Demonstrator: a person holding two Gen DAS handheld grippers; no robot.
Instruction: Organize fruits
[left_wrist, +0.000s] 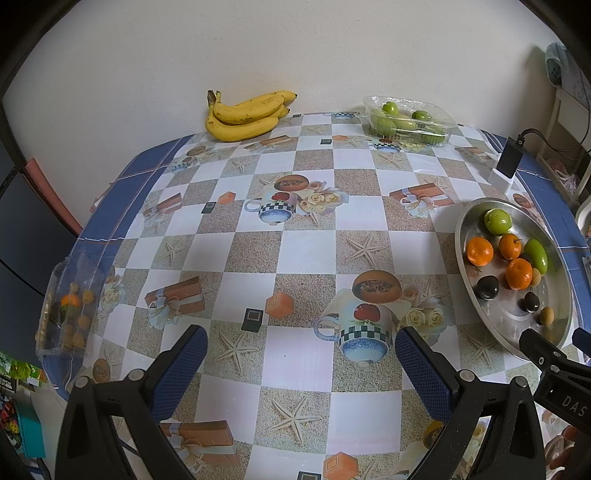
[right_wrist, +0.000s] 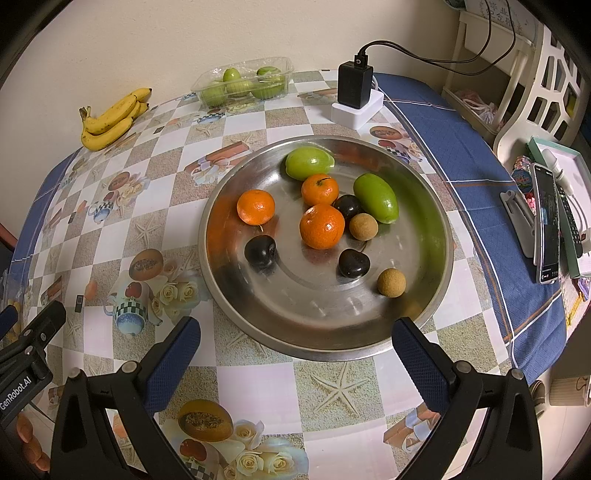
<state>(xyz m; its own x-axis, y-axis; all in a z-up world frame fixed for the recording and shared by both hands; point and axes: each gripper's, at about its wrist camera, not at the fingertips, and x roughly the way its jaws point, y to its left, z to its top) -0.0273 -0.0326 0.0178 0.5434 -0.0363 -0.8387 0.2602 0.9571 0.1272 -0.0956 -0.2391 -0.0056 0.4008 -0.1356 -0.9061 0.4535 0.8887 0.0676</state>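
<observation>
Checked tablecloth (left_wrist: 306, 254) is carrying a tray (right_wrist: 439, 221) pooling loose fruit for sorting. Left gripper (left_wrist: 301, 363) and right gripper (right_wrist: 295, 349) are hovering wide open, gripping nothing.

In my right wrist view, the black body of my left gripper (right_wrist: 26, 354) carries white lettering reading "GenRobot.AI". In my left wrist view, my right gripper (left_wrist: 554, 365) shows only the letters "DAS" at the frame edge. Nothing else is legible.
</observation>
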